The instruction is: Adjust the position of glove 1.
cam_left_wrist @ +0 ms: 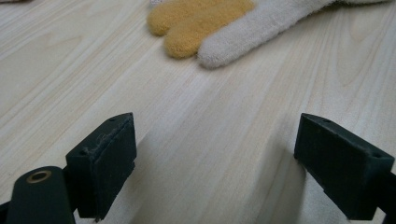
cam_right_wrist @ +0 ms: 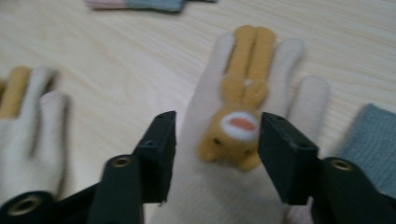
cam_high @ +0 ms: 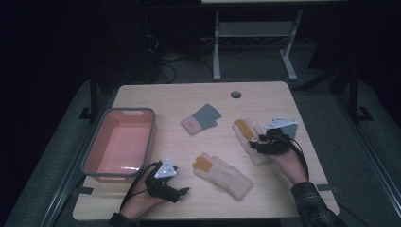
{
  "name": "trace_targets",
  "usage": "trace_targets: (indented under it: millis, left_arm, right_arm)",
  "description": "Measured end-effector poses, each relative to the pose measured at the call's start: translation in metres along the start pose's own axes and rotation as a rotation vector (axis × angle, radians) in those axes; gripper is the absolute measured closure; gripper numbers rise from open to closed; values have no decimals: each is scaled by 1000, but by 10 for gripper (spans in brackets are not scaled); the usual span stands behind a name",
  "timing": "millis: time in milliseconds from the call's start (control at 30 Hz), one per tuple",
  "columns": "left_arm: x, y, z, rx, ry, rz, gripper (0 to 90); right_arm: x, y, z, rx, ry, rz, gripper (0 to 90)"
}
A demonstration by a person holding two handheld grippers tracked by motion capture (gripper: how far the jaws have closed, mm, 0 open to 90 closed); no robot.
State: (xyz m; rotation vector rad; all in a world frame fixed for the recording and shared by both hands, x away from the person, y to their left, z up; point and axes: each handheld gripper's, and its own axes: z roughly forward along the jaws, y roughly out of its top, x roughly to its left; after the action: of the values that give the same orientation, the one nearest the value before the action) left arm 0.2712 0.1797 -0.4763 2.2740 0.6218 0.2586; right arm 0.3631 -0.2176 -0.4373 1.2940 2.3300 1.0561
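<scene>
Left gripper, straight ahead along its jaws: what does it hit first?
Likely the nearer cream glove, at its orange fingertips. Bare table lies between it and the open left gripper; depth is uncertain.

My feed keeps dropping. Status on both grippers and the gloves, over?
Left gripper open, bare table beneath. Right gripper open, jaws astride the bunny glove, not pressing it. Second glove flat mid-table. Nothing in the way.

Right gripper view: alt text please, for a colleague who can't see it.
The right hand-held gripper has its jaws apart, either side of the orange rabbit face on a cream glove lying on the wooden table. A second cream glove lies at the left edge.
</scene>
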Motion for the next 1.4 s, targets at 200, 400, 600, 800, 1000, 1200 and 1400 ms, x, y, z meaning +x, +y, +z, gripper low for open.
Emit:
trace_targets:
  millis: [200,400,600,800,1000,1200,1400]
  left_arm:
    - [0,0,0,1,2,0,122]
    - [-1,0,0,1,5,-4,123]
    - [-1,0,0,0,5,-4,123]
    - [-1,0,0,0,6,-3,122]
    - [-1,0,1,-3,6,-3,122]
    - [-1,0,1,-4,6,-4,122]
    - [0,1,1,2,4,1,122]
  right_arm:
    - [-6,3,21,33,-55,34,335]
    - [-5,4,40,75,-97,41,350]
    - [-4,1,41,93,-122,49,499]
    - [-4,0,41,82,-111,22,614]
    - [-7,-2,39,67,-59,-25,692]
    - [-16,-3,34,45,24,-4,696]
    - [-20,0,22,3,73,4,696]
